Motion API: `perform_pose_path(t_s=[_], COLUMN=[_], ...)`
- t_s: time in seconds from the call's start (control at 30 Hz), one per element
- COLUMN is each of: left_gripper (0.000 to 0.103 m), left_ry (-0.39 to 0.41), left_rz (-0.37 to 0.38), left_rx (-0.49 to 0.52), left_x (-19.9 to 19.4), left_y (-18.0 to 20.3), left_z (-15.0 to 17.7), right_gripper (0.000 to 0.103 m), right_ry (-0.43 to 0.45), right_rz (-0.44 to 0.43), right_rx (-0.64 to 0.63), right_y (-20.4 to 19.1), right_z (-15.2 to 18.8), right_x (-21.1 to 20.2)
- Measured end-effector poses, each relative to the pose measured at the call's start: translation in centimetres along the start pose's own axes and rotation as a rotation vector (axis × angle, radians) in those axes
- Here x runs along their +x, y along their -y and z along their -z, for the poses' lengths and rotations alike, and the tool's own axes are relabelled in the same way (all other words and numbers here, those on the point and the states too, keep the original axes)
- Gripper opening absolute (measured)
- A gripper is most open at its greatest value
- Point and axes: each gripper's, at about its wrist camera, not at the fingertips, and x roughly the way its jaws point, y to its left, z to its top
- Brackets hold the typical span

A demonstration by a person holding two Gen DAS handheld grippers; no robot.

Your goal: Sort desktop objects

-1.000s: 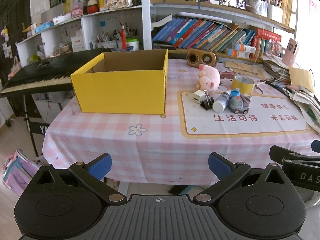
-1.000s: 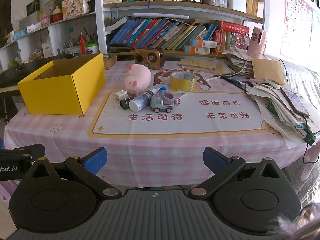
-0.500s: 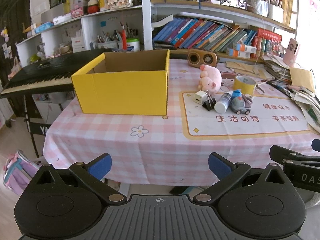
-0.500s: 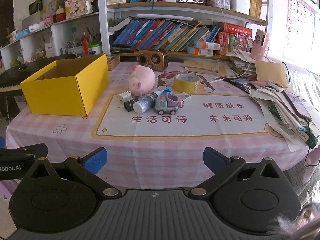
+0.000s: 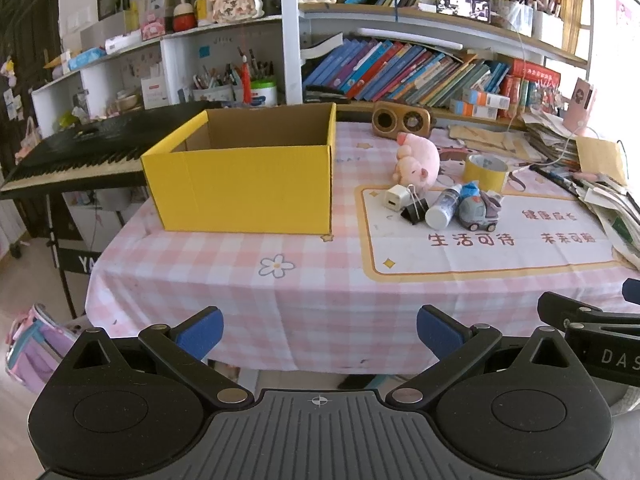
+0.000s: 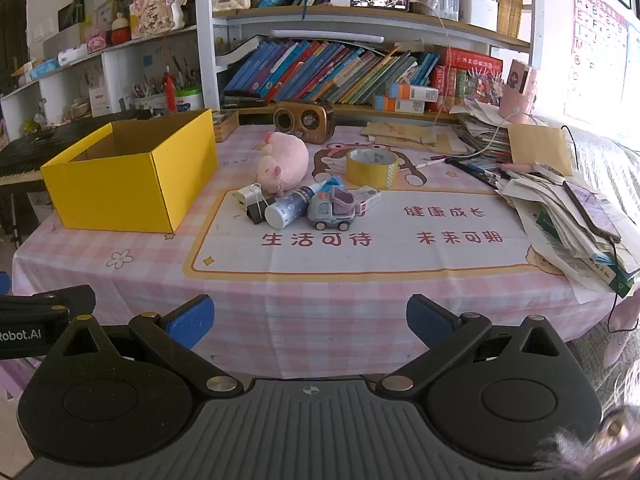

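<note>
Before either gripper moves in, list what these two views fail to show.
- Floor of the yellow box: hidden by its front wall in both views.
- Small white box: right view, partly behind the toy truck.
- White charger: right view, partly covered by the binder clip.
- Left gripper and right gripper: open, but the hands holding them are out of frame.

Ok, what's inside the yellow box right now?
The yellow box is open-topped; only bare brown inner walls show. Its front wall hides the floor in both views, so whether anything lies at the bottom cannot be told.
</note>
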Motion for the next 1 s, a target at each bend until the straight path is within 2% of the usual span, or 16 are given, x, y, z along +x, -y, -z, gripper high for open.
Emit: perform_pose_path(t_s=[1.0], left_gripper=[0.103], left_ry=[0.007], left_rz=[0.0], left_rx=[0.009], left_x=[-0.34], left_y=[0.17], left_z=[-0.04], right_gripper=[0.103], right_ry=[0.003], right_rz=[-0.003], right_rx=[0.002], right_y=[-0.13], right_z=[0.05], right_x=[-0.5])
